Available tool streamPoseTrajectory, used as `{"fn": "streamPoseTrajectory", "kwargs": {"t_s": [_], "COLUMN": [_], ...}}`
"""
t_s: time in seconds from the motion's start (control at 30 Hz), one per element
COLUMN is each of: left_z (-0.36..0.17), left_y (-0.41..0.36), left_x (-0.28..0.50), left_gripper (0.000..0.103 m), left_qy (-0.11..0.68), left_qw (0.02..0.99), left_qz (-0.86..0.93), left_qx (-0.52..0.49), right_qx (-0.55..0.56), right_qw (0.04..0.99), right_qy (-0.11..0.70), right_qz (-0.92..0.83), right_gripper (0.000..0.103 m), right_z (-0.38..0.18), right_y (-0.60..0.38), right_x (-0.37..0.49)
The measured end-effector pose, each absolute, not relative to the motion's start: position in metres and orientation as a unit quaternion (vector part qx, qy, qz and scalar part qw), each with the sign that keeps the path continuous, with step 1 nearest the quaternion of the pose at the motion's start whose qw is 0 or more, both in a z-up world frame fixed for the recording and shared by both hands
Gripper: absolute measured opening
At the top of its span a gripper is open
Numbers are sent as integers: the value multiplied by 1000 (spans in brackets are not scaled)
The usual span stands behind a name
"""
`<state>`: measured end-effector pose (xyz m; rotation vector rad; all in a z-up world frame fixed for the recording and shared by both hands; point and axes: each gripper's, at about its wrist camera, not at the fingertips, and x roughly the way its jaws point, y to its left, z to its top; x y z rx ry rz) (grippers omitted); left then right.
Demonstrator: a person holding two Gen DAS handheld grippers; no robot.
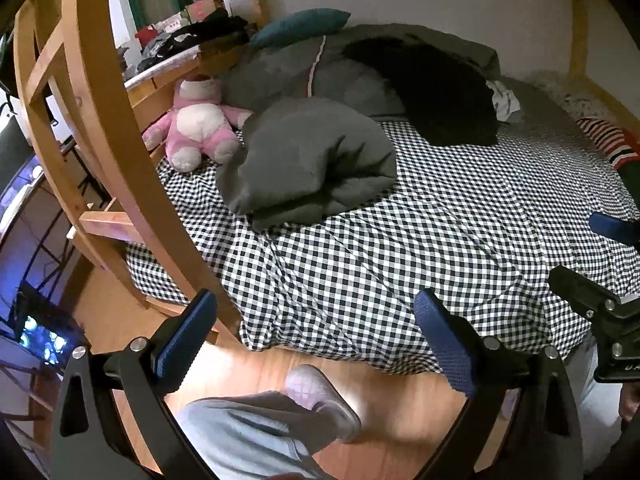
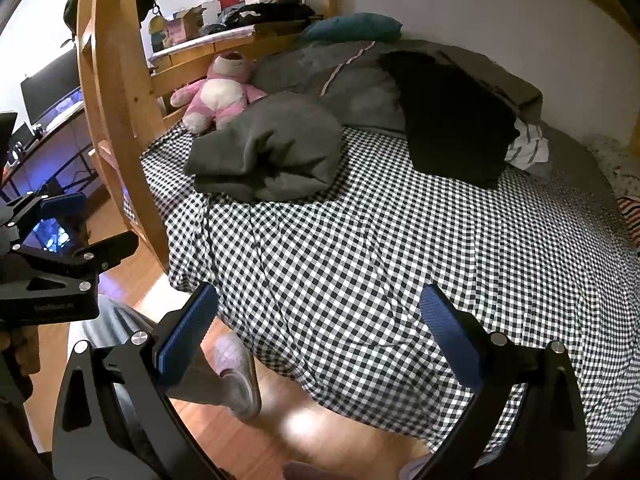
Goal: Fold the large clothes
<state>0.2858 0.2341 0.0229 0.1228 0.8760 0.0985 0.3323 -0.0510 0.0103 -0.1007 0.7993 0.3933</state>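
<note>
A bed with a black-and-white checked sheet (image 1: pixel 420 236) (image 2: pixel 380 248) fills both views. On it, at the far side, lies a flat black garment (image 1: pixel 444 92) (image 2: pixel 452 116). A bundled grey garment (image 1: pixel 308 160) (image 2: pixel 272 152) sits left of centre, in front of a grey duvet (image 1: pixel 288 68) (image 2: pixel 320 68). My left gripper (image 1: pixel 316 340) hangs open over the bed's near edge and the floor, holding nothing. My right gripper (image 2: pixel 320 344) is open too, above the near edge of the sheet, empty. Each gripper shows at the side of the other's view.
A pink plush bear (image 1: pixel 200 124) (image 2: pixel 220 92) leans at the bed's left. A wooden ladder frame (image 1: pixel 104 120) (image 2: pixel 116 100) stands left. A teal pillow (image 1: pixel 304 24) and striped cloth (image 1: pixel 608 140) lie on the bed. A person's slippered foot (image 1: pixel 324 396) (image 2: pixel 236 376) is on the wood floor.
</note>
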Motion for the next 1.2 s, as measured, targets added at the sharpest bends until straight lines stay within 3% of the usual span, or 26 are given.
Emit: {"fn": "streamPoseTrajectory", "kwargs": {"t_s": [1.2], "left_z": [23], "left_y": [223], "left_x": [280], "left_gripper": [97], "left_qy": [435], "left_qw": [898], "left_qz": [30], "left_qx": [59], "right_qx": [-41], "right_qw": [894], "right_qy": [397], "right_qz": [205], "right_gripper": [100], "right_z": [5], "right_y": [-52], "right_x": [333]}}
